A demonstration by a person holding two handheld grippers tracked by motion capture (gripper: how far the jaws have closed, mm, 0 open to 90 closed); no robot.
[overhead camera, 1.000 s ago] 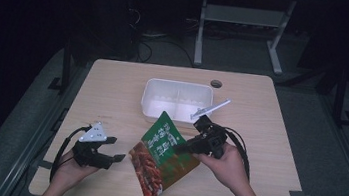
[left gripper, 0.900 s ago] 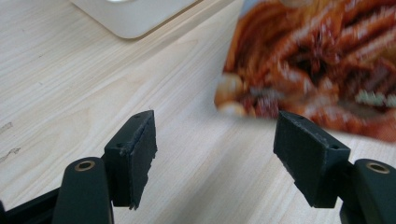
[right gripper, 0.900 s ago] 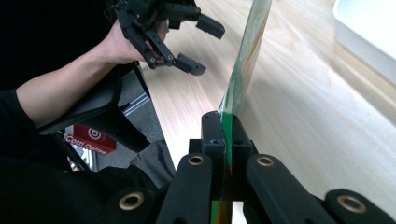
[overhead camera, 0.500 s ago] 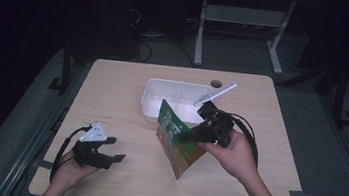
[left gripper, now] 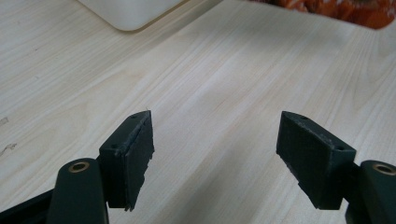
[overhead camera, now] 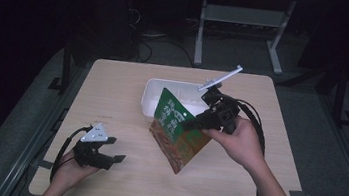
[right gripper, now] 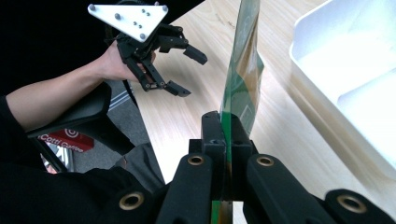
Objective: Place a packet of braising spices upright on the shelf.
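While clenched on the snack bag (overhead camera: 178, 133), right tongs (overhead camera: 190, 126) raised | left tongs (overhead camera: 117, 159) released, low on table (overhead camera: 112, 95).

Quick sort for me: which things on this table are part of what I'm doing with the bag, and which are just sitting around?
In the job:
- green and orange printed snack bag, lifted, tilted
- right gripper, shut on the bag's edge
- white rectangular plastic tray, just behind the bag
- left gripper, open, resting low near the table's front edge

Lying about:
- small dark round object at the wooden table's far edge
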